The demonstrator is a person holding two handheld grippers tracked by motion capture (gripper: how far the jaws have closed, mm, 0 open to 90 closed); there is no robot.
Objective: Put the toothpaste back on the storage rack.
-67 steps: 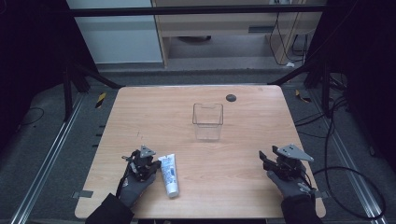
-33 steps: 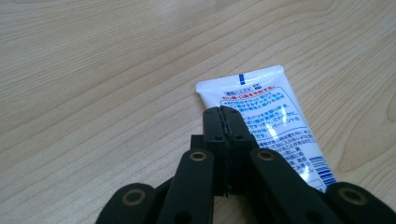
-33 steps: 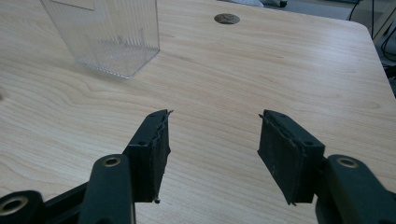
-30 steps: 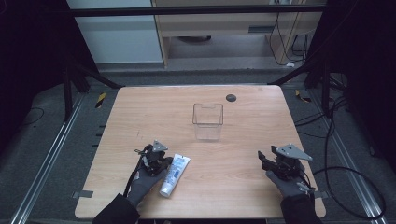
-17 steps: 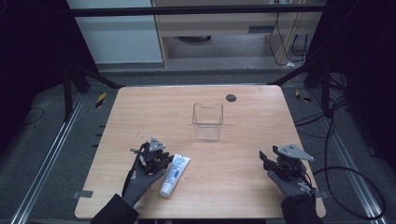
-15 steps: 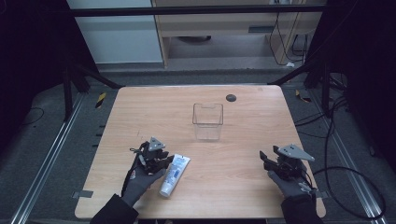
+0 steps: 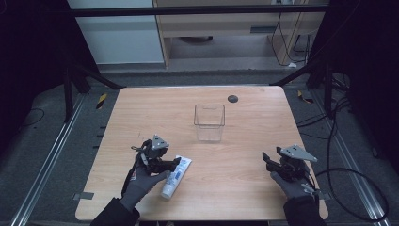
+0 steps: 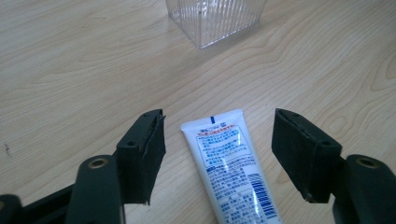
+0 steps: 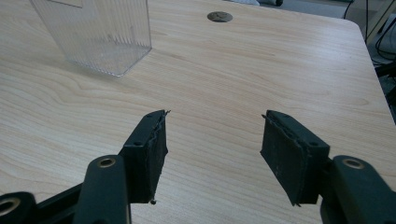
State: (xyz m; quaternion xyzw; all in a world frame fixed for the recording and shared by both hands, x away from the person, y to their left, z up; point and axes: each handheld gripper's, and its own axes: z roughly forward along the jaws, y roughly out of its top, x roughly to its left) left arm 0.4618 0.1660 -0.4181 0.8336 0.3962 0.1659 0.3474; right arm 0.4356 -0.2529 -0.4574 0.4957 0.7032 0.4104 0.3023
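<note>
— What's the left gripper doing over there near the front edge of the table?

— Its jaws have just been opening, and they stand apart now with the toothpaste tube lying flat between them. Neither pad presses on it; there's bare wood on both sides of the tube. I'd say it has just been let go, or the grip is being reset.

— And where does the tube sit?

— Towards the front left part of the table, slanted, its flat crimped end pointing roughly at the clear plastic box in the middle. From above, the gloved left hand is just beside the tube, gripper over its upper half.

— Why the box, you think?

— My guess is the tube is meant to go in it; it's open at the top and well apart from the tube.

— The other hand?

— The right gripper waits near the front right corner, jaws apart, having opened somewhat wider just now, nothing between them but wood. It looks like it's standing by.

— Anything the close views add?

— The left gripper view shows the blue print on the tube and the gaps beside it. The high view gives the layout, and the small dark disc near the far edge.
</note>
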